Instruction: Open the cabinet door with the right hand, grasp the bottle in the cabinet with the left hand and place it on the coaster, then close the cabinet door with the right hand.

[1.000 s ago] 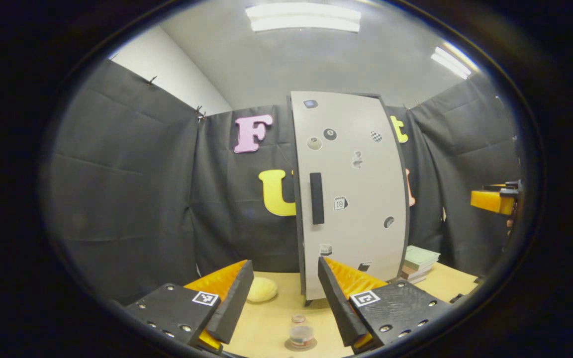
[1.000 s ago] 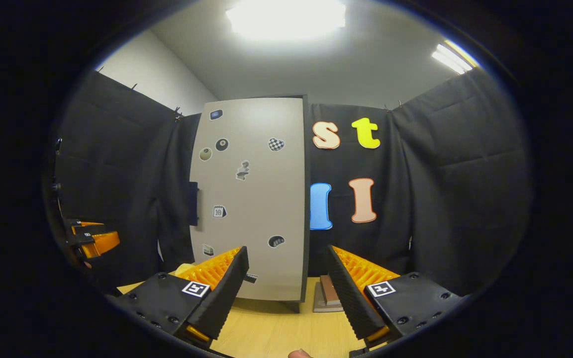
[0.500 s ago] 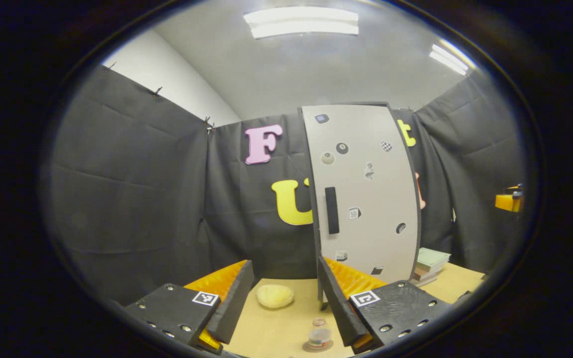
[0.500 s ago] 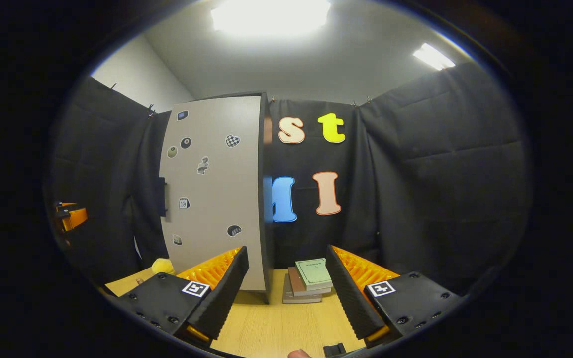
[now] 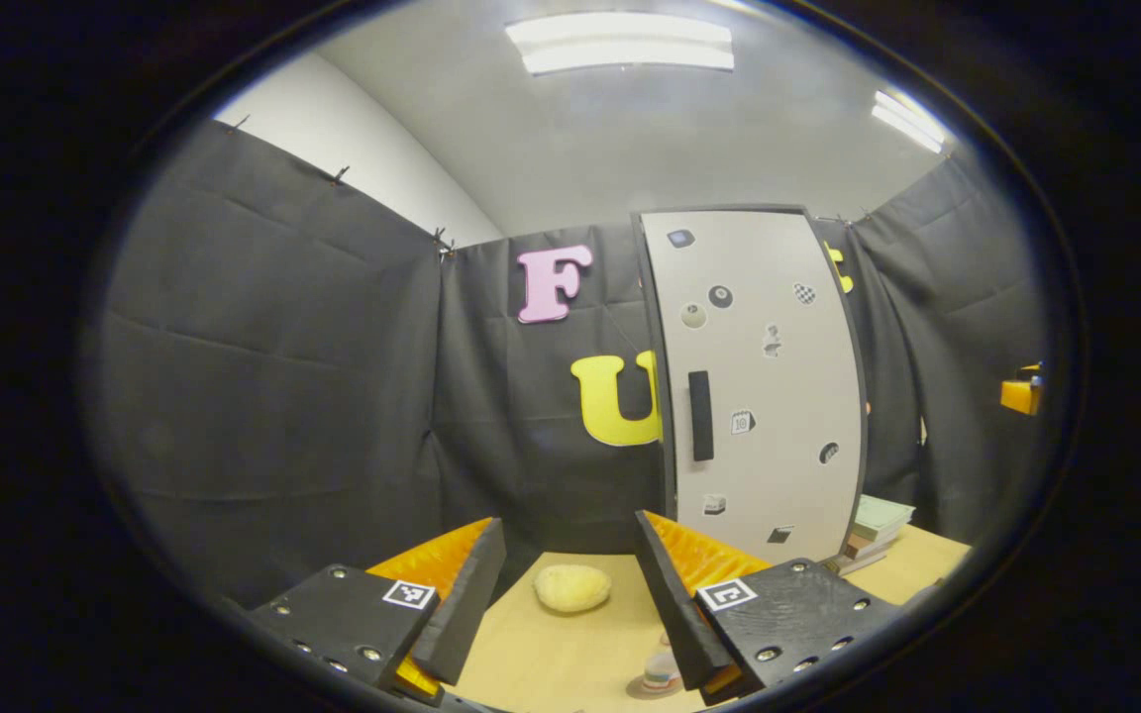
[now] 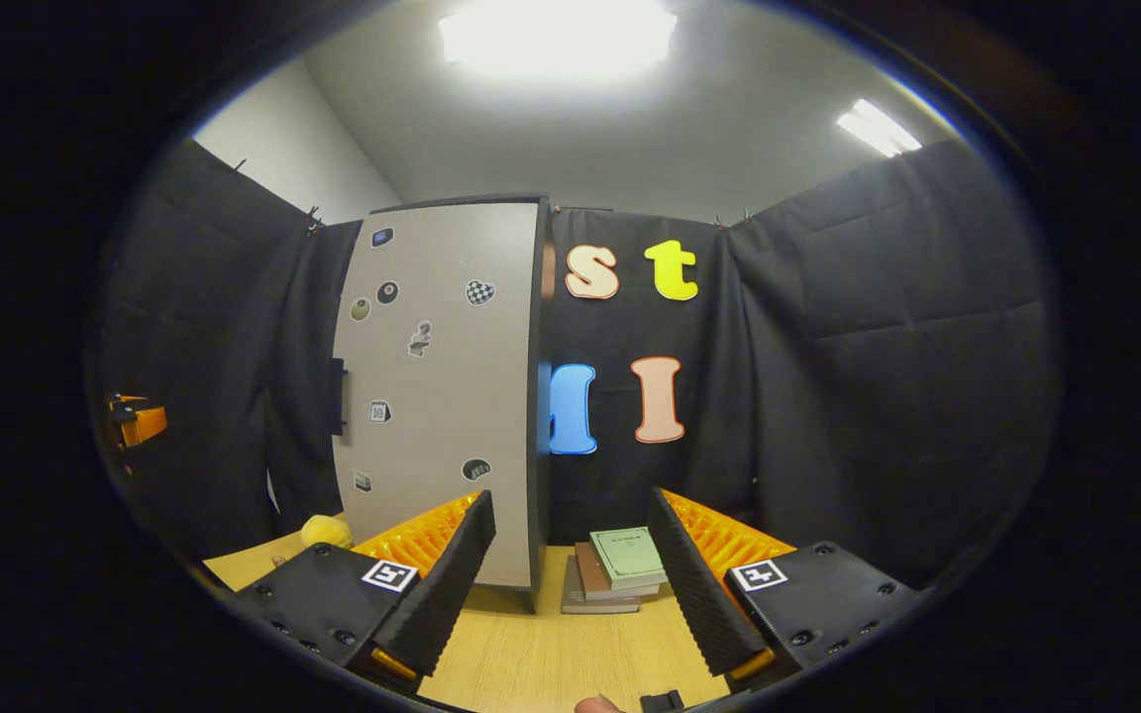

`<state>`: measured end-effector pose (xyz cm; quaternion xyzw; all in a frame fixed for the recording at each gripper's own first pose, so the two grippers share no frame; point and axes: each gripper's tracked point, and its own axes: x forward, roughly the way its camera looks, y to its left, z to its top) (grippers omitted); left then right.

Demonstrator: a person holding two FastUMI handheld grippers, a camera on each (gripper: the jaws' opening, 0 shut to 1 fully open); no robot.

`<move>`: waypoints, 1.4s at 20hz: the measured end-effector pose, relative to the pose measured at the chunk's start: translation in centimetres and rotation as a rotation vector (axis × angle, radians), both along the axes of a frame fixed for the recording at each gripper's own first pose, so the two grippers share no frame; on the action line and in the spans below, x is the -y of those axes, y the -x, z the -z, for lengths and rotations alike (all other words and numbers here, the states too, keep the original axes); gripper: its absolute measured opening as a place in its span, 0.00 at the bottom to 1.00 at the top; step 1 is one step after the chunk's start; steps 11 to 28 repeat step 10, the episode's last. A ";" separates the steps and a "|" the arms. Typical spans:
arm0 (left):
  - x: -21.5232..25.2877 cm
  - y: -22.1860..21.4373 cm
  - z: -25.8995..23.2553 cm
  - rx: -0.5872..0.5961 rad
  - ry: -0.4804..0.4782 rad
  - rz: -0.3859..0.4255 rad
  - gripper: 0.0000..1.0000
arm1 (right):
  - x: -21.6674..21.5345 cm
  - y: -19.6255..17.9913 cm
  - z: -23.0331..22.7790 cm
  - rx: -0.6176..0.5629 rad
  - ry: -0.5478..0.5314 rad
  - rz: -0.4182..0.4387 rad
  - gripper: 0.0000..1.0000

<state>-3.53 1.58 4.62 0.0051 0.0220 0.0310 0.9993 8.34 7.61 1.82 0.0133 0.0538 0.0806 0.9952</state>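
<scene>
The cabinet (image 5: pixel 764 386) stands on the table with its grey stickered door shut and its black handle (image 5: pixel 700 416) on the left edge. A small bottle (image 5: pixel 664 670) stands on a round coaster (image 5: pixel 642 688) near the table's front, partly hidden behind my left gripper's right finger. My left gripper (image 5: pixel 568 543) hangs open and empty, well back from the cabinet. In the right gripper view the cabinet door (image 6: pixel 442 396) is to the left, and my right gripper (image 6: pixel 570 515) is open and holds nothing. The right gripper (image 5: pixel 1021 393) also shows at the far right edge, the left gripper (image 6: pixel 138 421) at the far left.
A yellow rounded object (image 5: pixel 571 587) lies on the wooden table (image 5: pixel 551 654) left of the cabinet. A stack of books (image 6: pixel 620 569) sits to the cabinet's right, also seen as books (image 5: pixel 873 523). Black cloth walls close the booth on three sides.
Both grippers have drawn back and turned: the cabinet slid right in the left gripper view and left in the right gripper view. The bottle on the coaster moved behind my left gripper's right finger. The door stayed shut.
</scene>
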 end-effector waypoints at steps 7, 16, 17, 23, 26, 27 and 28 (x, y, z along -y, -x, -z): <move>-0.6 0.1 0.2 -0.009 -0.008 -0.001 0.79 | 0.0 0.3 0.5 -0.015 -0.013 -0.002 0.99; -0.5 0.1 0.5 -0.017 0.001 0.005 0.78 | 0.2 0.3 0.4 -0.012 -0.014 -0.002 0.99; -0.5 0.1 0.5 -0.017 0.001 0.005 0.78 | 0.2 0.3 0.4 -0.012 -0.014 -0.002 0.99; -0.5 0.1 0.5 -0.017 0.001 0.005 0.78 | 0.2 0.3 0.4 -0.012 -0.014 -0.002 0.99; -0.5 0.1 0.5 -0.017 0.001 0.005 0.78 | 0.2 0.3 0.4 -0.012 -0.014 -0.002 0.99; -0.5 0.1 0.5 -0.017 0.001 0.005 0.78 | 0.2 0.3 0.4 -0.012 -0.014 -0.002 0.99; -0.5 0.1 0.5 -0.017 0.001 0.005 0.78 | 0.2 0.3 0.4 -0.012 -0.014 -0.002 0.99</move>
